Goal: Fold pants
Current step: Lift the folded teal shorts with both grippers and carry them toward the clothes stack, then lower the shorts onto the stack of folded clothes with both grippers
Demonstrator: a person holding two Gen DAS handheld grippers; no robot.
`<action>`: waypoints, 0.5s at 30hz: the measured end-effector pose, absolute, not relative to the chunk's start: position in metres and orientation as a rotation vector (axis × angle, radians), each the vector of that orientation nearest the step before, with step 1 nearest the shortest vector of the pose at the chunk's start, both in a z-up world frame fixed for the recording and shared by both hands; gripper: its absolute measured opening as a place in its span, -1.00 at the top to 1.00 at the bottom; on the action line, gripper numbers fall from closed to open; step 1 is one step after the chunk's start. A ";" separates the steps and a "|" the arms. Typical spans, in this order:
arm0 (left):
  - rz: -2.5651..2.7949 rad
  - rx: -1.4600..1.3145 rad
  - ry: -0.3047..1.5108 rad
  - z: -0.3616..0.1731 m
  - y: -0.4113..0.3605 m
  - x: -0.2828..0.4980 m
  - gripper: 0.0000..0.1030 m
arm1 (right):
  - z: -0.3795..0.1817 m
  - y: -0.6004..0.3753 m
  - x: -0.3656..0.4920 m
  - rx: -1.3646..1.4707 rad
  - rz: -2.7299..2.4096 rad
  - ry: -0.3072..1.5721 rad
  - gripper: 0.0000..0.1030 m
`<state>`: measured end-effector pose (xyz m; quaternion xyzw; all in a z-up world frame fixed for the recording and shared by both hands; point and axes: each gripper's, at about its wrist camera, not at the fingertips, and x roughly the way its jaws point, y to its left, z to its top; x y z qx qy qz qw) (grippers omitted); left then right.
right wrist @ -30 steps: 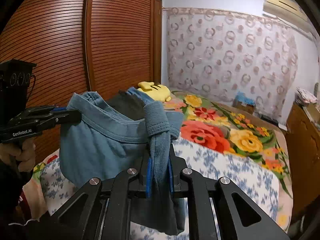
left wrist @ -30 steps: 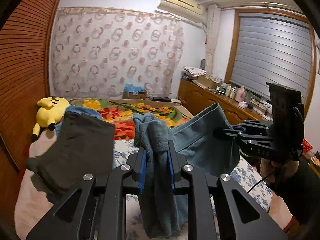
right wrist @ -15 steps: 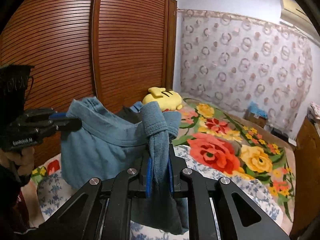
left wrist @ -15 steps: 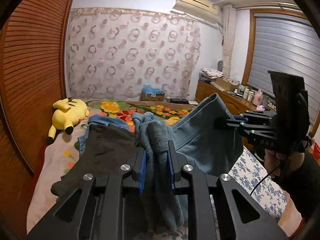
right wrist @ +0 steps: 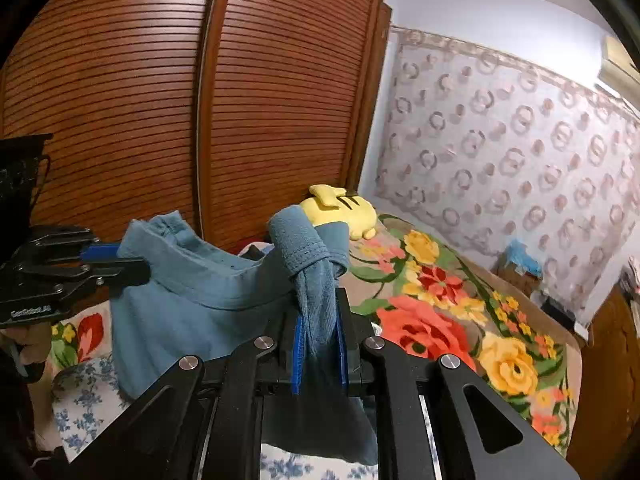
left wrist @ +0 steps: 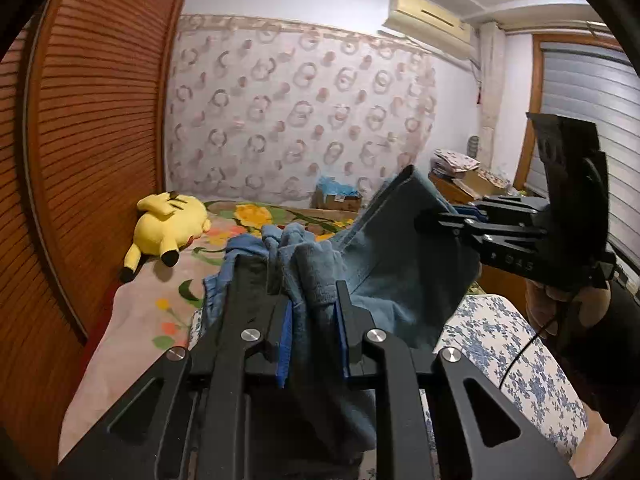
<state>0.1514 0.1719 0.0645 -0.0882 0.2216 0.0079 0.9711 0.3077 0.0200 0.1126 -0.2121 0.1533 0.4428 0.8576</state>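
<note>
- The left tool (left wrist: 310, 312) is clenched on a bunched fold of the blue pants (left wrist: 404, 264), cloth packed between its blue pads.
- The right tool (right wrist: 318, 328) is likewise clenched on a gathered band of the same pants (right wrist: 192, 300).
- The pants hang stretched between the two tools, lifted above the bed (right wrist: 440, 320).
- Beyond the tools, a yellow plush toy (left wrist: 168, 224) lies on the floral bedspread beside the slatted wooden wardrobe (right wrist: 280, 100).
</note>
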 end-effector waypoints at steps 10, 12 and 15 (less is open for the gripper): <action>0.084 -0.240 0.433 0.060 0.190 0.137 0.62 | 0.102 0.072 0.345 -0.475 1.011 0.334 0.75; 0.113 -0.251 0.424 0.057 0.192 0.132 0.62 | 0.099 0.080 0.349 -0.483 1.031 0.332 0.75; 0.156 -0.265 0.425 0.046 0.194 0.129 0.62 | 0.092 0.091 0.357 -0.489 1.052 0.348 0.75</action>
